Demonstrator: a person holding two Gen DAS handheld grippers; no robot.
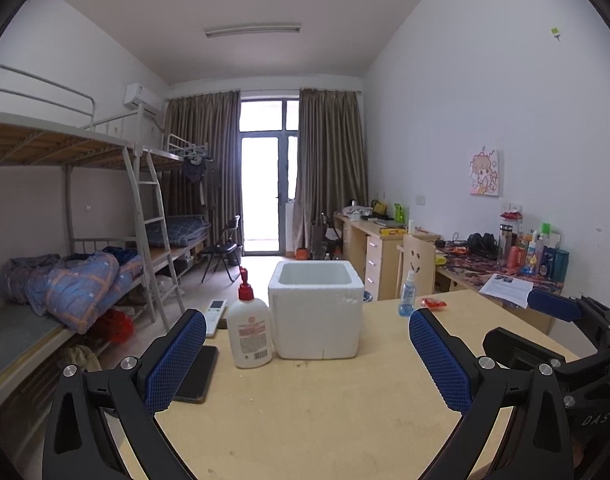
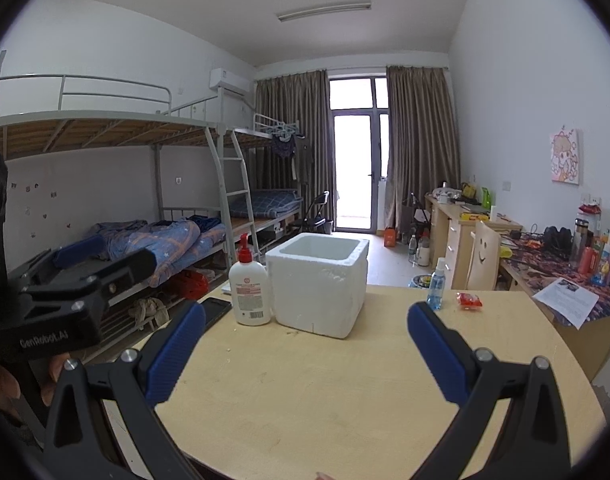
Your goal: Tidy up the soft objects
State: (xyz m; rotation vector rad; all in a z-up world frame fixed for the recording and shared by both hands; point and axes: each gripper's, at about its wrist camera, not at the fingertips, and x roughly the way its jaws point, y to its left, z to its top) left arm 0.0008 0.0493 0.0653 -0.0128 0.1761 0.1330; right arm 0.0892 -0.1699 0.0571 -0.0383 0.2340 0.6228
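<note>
Left claw (image 1: 307, 354): released, blue pads spread wide, nothing between them, held above the near part of the tabletop (image 1: 325, 400).
Right claw (image 2: 305, 354): released too, pads wide apart and empty; it shows at the right edge of the left wrist view.
Box (image 1: 316, 309): white foam, open top, upright on the tabletop ahead of both claws; what is inside cannot be seen.
Lotion bottle (image 1: 249, 326): white with a red pump, upright, just left of the box.
Phone (image 1: 195, 374): dark, flat near the tabletop's left edge, beside the left pad.
Spray bottle (image 1: 408, 294): small, blue, upright, right of the box.
Red packet (image 1: 433, 303): lying just right of the spray bottle.
Remote (image 1: 216, 316): white, behind the lotion bottle.
Bunk bed (image 1: 65, 272): to the left, with a rumpled blue quilt.
</note>
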